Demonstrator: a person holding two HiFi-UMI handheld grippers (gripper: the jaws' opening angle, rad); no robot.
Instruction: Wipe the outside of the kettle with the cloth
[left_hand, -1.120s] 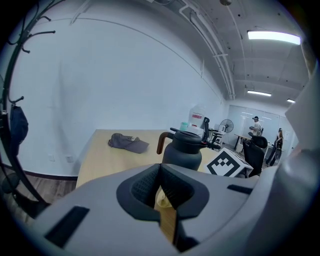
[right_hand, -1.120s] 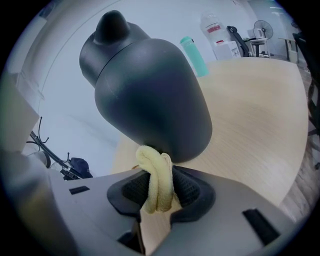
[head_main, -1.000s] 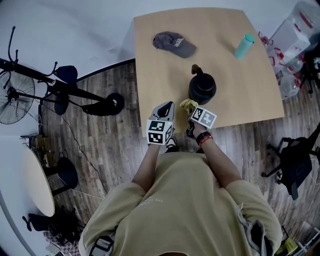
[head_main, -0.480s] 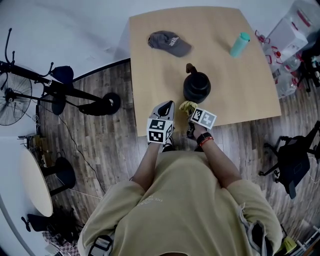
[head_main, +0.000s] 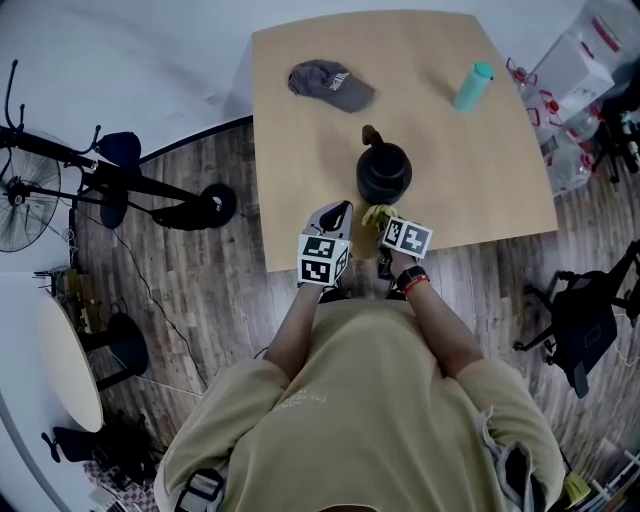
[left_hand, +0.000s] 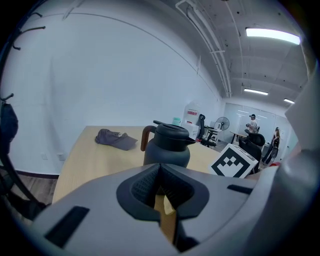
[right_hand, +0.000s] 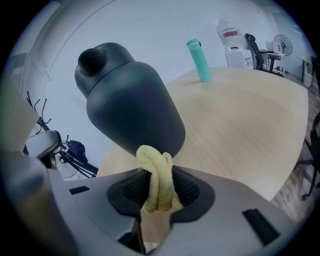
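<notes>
The right gripper (right_hand: 158, 186) clamps a folded yellow terry cloth (right_hand: 157, 172) between its ribbed dark pads, and the soft roll stands up out of the jaws just short of the kettle (right_hand: 129, 107); whether cloth and kettle touch cannot be told. That gripper's own view shows the kettle directly ahead and close, as a smooth, matte, dark rounded body with a knobbed top. A slim teal bottle (right_hand: 199, 60) stands upright well beyond the kettle to the right, on the pale wood-grain table (right_hand: 250, 125). The left gripper (left_hand: 161, 186) is just to the left of the right one, its jaws drawn together with nothing between them. Only the left gripper view brings out the kettle's brown curved handle, flat lid and spout, with the right gripper's marker cube beside it to the right. It also takes in a limp grey cap (left_hand: 115, 138) lying flat, further off to the left of the kettle. The head view alone shows the whole layout: both grippers at the table's near edge, the kettle ahead of them, cap and bottle near the far corners, over a plank floor (head_main: 200, 290).
</notes>
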